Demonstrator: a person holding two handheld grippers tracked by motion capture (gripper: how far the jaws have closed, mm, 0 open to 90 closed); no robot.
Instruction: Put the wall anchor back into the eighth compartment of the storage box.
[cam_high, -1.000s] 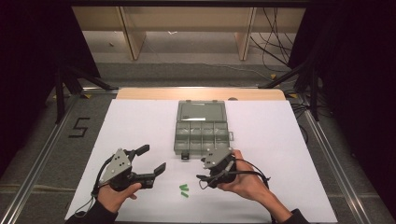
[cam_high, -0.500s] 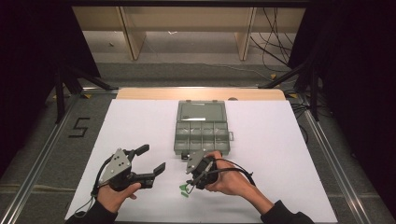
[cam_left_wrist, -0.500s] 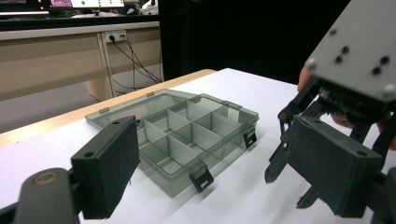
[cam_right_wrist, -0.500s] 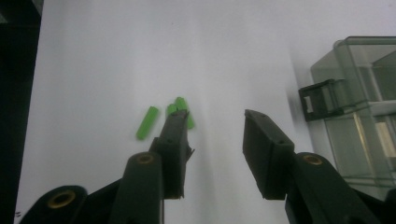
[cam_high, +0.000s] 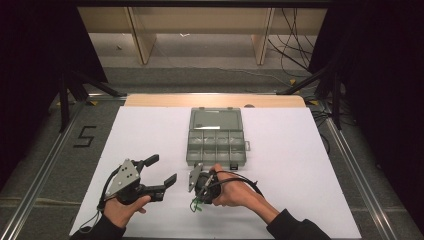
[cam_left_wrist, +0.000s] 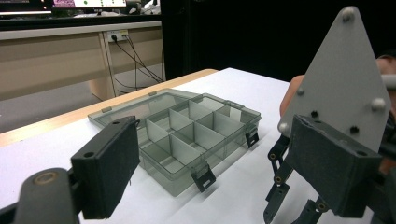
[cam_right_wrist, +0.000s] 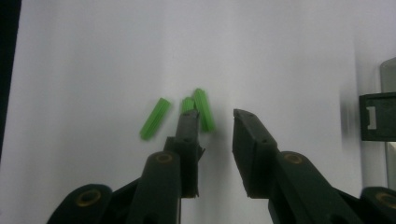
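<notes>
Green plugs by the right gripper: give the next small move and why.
Probably shift the right gripper slightly toward the nearest green plug, then finish closing. Its jaws have just been closing, yet that plug lies just beyond the tips, beside one jaw, not between them.

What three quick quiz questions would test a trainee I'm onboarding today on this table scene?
1. How many green plugs lie by the right gripper?
2. True or false: the organizer box has its lid open.
3. Are the left gripper jaws open or shut?

Key:
1. Three.
2. True; the lid lies flat behind the compartments.
3. Open, holding nothing.
</notes>
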